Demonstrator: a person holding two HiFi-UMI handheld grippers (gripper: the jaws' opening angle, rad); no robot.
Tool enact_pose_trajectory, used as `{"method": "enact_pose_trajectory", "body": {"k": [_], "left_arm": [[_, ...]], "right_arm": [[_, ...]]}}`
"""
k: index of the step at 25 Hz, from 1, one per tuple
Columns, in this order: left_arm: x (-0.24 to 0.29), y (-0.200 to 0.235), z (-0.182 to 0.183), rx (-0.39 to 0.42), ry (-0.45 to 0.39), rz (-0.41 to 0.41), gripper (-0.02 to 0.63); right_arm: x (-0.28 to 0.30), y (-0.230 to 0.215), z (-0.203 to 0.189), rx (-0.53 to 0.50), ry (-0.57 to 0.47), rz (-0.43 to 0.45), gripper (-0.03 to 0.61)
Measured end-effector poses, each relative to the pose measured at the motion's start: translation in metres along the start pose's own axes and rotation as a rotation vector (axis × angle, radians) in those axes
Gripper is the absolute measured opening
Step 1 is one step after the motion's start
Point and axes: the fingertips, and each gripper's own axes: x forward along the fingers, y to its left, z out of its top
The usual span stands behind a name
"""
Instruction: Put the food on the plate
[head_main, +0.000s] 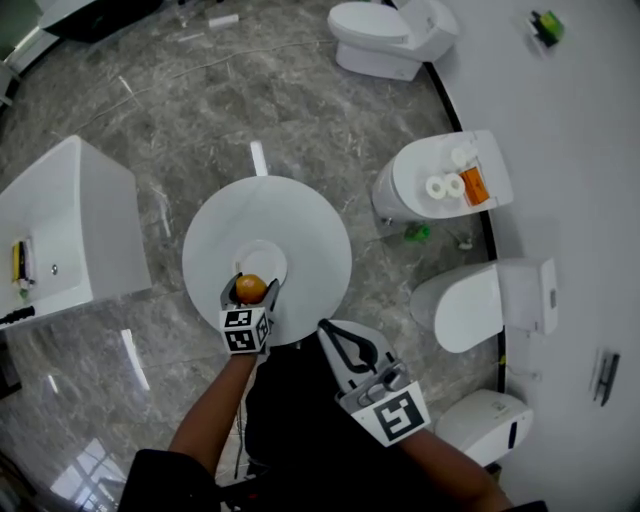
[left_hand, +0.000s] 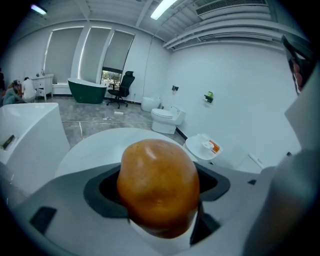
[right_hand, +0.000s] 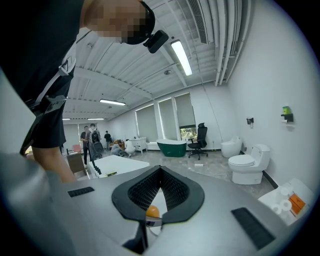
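An orange, rounded piece of food (head_main: 250, 289) (left_hand: 157, 185) sits between the jaws of my left gripper (head_main: 249, 293) (left_hand: 158, 200), which is shut on it. It hangs just over the near edge of a small white plate (head_main: 264, 257) on the round white table (head_main: 305, 225). Whether the food touches the plate cannot be told. My right gripper (head_main: 329, 331) (right_hand: 159, 173) is shut with nothing in it, held off the table's near right edge close to the person's body. Through its jaws the food (right_hand: 152, 211) shows small and low.
A white box-shaped cabinet (head_main: 60, 225) stands left of the table. Along the curved wall at right are a toilet (head_main: 385, 38), a white unit with paper rolls and an orange item (head_main: 450, 180), and more toilets (head_main: 480, 300). Grey marble floor lies around the table.
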Motion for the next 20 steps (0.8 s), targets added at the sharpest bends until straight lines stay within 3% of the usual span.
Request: {"method": "enact_pose_trajectory", "body": {"k": [20], "left_arm": [[0.059, 0.023, -0.041, -0.005, 0.156, -0.003, 0.373]], "right_arm": [[-0.012, -0.023, -0.019, -0.022, 0.075, -0.037, 0.005]]}}
